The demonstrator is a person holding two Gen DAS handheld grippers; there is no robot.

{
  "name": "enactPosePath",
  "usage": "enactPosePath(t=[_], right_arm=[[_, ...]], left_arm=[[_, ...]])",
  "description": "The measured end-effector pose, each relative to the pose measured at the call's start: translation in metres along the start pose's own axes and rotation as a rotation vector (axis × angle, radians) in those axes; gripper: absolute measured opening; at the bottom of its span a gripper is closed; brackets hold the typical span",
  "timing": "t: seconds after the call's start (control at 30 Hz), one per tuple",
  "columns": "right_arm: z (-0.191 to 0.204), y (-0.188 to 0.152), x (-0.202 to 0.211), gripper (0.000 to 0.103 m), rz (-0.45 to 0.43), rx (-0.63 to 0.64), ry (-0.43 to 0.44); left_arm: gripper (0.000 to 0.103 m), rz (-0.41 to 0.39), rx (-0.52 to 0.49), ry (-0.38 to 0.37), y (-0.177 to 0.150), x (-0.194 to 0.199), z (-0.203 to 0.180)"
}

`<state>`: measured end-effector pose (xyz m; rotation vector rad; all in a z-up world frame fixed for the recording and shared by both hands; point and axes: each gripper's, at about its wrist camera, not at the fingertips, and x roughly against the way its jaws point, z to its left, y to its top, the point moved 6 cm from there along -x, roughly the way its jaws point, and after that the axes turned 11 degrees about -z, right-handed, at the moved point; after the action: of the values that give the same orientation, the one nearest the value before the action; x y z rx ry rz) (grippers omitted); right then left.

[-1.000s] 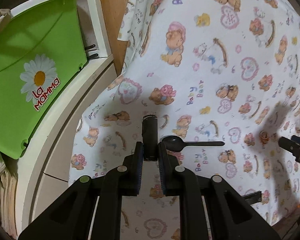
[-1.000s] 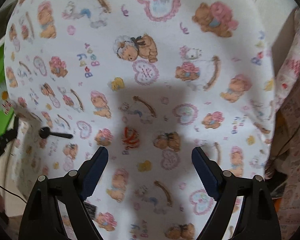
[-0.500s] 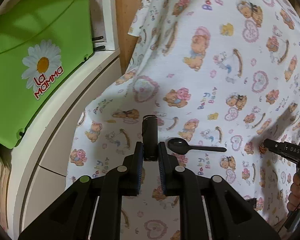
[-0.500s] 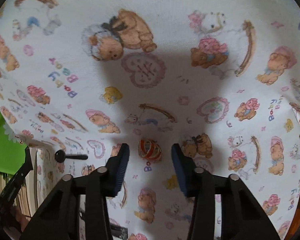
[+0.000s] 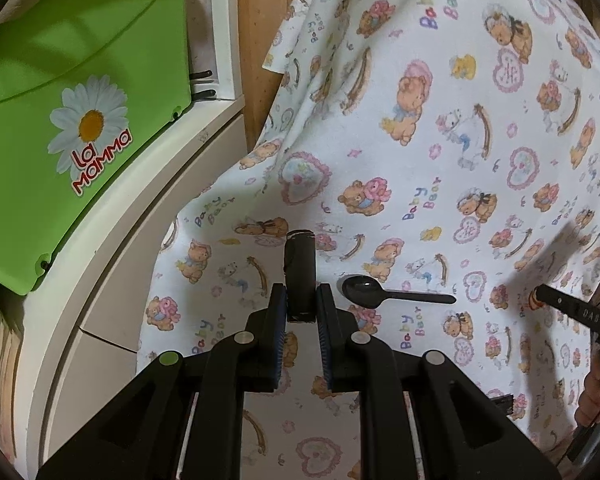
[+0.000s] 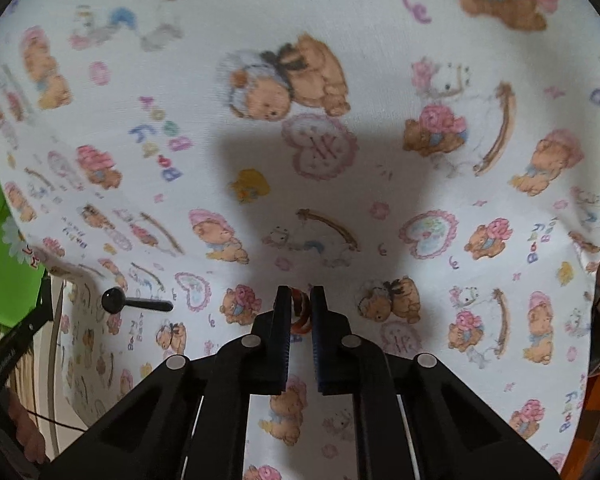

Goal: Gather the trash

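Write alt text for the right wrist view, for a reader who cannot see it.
The right gripper, black with blue pads, is shut on a small orange-and-white striped wrapper on a white cloth printed with teddy bears and hearts. A black plastic spoon lies on the cloth to the left, and a green bin shows at the left edge.

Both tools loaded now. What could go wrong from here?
1. The right tool, jaws just closed, pinches the small orange-striped piece only at its tips; it might slip on lifting.
2. That piece sits against the printed cloth; fabric may get snagged too.
3. The black spoon lies loose beside the left tool, which grips a dark tube; a swing could knock it.
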<state>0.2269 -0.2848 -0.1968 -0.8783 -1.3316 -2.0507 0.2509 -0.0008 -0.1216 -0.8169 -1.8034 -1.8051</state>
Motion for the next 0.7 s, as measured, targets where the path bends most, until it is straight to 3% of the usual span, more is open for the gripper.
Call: enactPosePath(t=[0.33,0.5,0.7], right_arm=[[-0.009,-0.014,0.026,0.01,0.0,-0.035,0.019],[-0.001,-0.027,0.042,0.01,0.013,-0.042,0.077],[0.003,-0.04,0.07,0.01,0.005,-0.02,0.111]], left_arm=[[0.014,0.014,0.036,-0.029,-0.017,0.017,-0.005],[0.014,0.019,0.078,-0.064,-0.028,0.034,-0.009],[0.014,0.002,0.06,-0.064,-0.046,0.059,-0.018]])
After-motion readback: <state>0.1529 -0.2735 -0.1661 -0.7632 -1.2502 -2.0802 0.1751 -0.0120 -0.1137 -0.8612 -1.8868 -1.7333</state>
